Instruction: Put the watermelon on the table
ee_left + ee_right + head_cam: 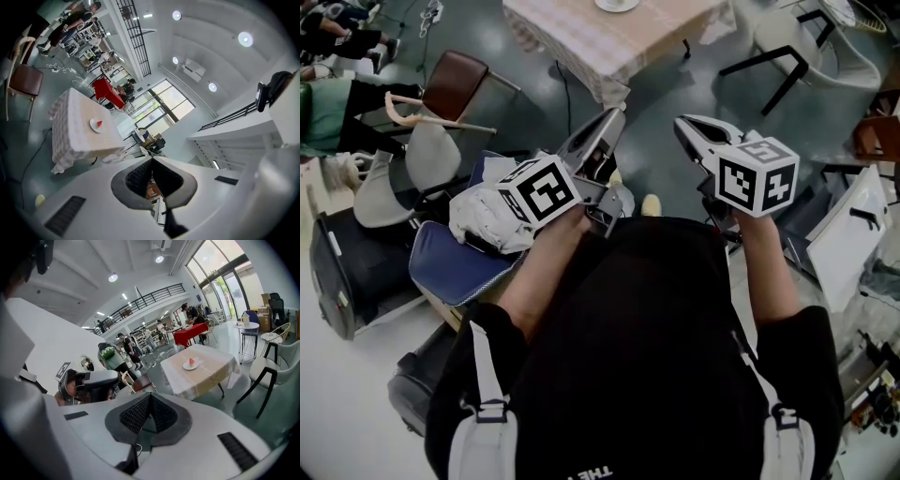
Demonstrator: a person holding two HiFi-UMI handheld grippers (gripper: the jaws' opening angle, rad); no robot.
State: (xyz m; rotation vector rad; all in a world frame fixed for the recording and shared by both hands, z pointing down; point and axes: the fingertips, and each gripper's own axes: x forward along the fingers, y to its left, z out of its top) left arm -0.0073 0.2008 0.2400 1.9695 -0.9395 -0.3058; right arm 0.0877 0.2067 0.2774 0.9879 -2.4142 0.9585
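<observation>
Head view shows the left gripper (pixel 614 114) and right gripper (pixel 682 124) at chest height, both closed on nothing. Well ahead, the watermelon (pixel 191 362) slice sits on a plate (pixel 186 367) on the table (pixel 208 378). A steady approach looks best, with the jaws opened only near the plate.

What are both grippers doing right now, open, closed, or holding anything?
Left gripper: jaws closed, holding nothing.
Right gripper: jaws closed, holding nothing.
</observation>
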